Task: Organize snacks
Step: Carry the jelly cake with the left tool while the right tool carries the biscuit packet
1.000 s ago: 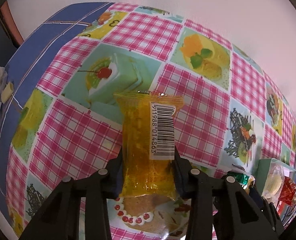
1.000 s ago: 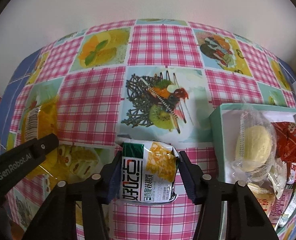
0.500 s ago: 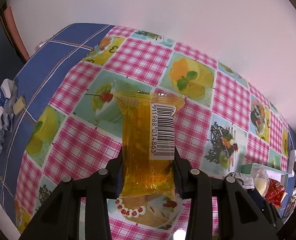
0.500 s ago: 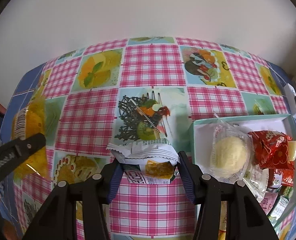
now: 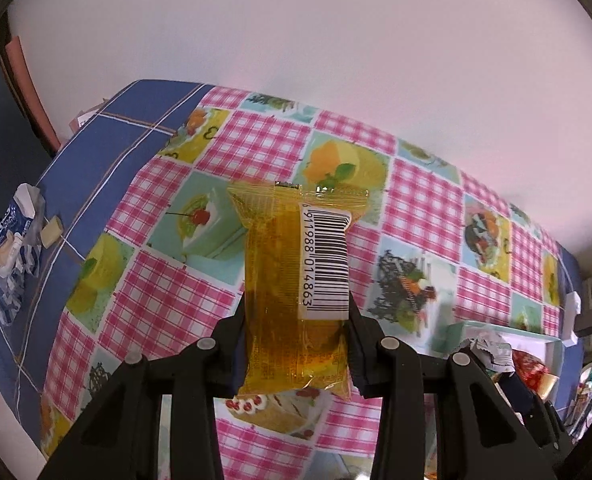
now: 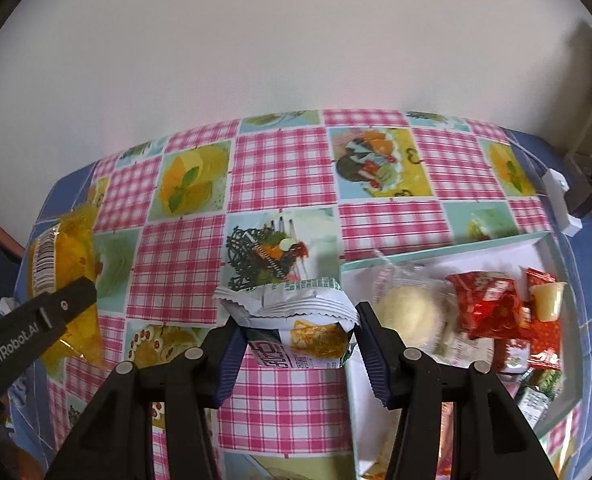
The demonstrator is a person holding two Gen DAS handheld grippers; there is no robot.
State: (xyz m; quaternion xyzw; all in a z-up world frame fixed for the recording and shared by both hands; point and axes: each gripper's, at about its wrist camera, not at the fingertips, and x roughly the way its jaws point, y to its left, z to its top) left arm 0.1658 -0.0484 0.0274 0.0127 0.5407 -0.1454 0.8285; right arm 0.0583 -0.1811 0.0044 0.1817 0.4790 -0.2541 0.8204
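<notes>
The left tongs pinch a yellow snack packet with a barcode label, held above the checkered desk. The right tongs pinch a green-and-white snack packet beside the teal tray of snacks.

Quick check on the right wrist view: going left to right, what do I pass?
Yellow snack packet in the left gripper → green-and-white snack bag in the right gripper → pale round bun → red packet → small jelly cup.
</notes>
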